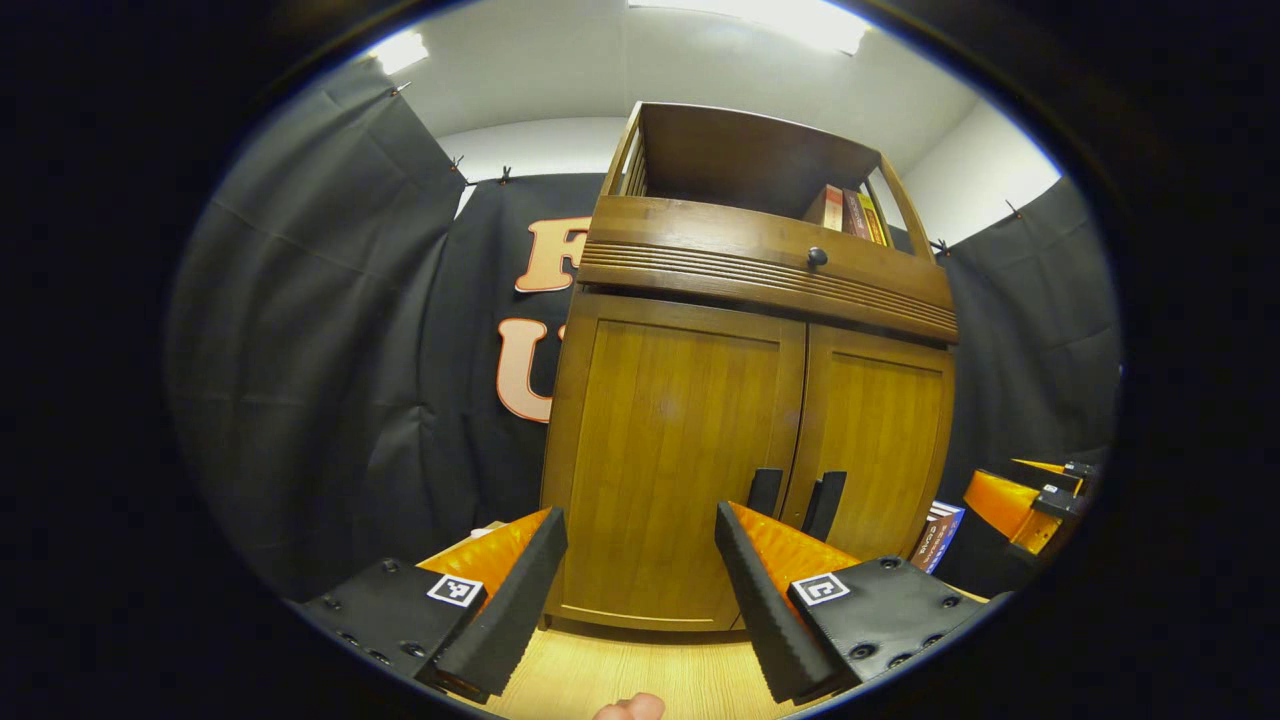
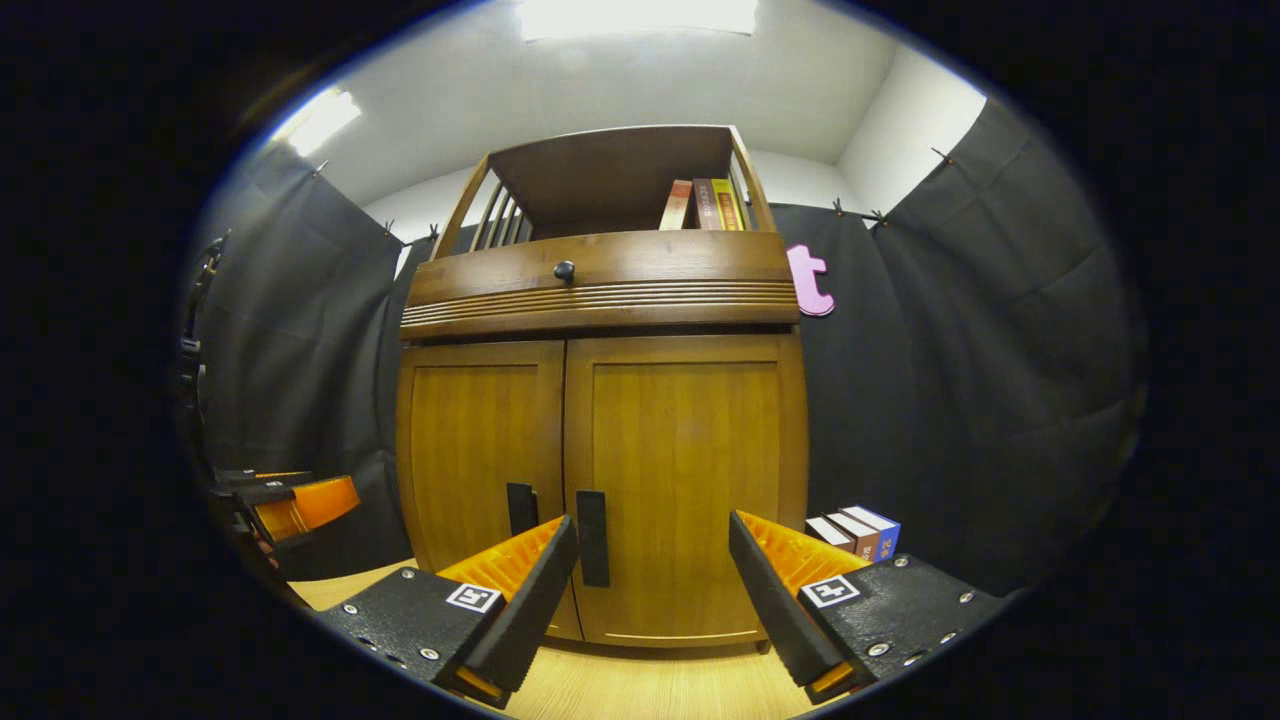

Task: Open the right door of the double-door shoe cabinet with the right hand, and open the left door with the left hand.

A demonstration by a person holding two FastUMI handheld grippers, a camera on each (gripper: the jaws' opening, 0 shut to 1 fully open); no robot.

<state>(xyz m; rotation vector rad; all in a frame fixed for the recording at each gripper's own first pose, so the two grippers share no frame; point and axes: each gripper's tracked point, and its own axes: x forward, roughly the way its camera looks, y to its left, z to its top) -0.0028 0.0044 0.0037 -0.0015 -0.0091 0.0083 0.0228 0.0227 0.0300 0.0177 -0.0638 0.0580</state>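
A wooden double-door shoe cabinet (image 1: 690, 450) (image 2: 600, 480) stands on the floor with both doors closed. In the left gripper view the left door (image 1: 660, 460) is straight ahead, its dark handle (image 1: 765, 492) beside the right door's handle (image 1: 825, 505). My left gripper (image 1: 640, 540) is open, a short way in front of the left door. In the right gripper view the right door (image 2: 690, 480) faces me, with its dark handle (image 2: 592, 538) near the centre seam. My right gripper (image 2: 650, 545) is open, just short of that door, its left finger close to the handle.
Above the doors is a drawer with a round knob (image 2: 564, 270) and an open shelf holding books (image 2: 703, 205). Small boxes (image 2: 855, 532) stand on the floor right of the cabinet. The other gripper (image 1: 1030, 505) (image 2: 285, 505) shows at each view's side. The floor (image 2: 640, 685) is light wood.
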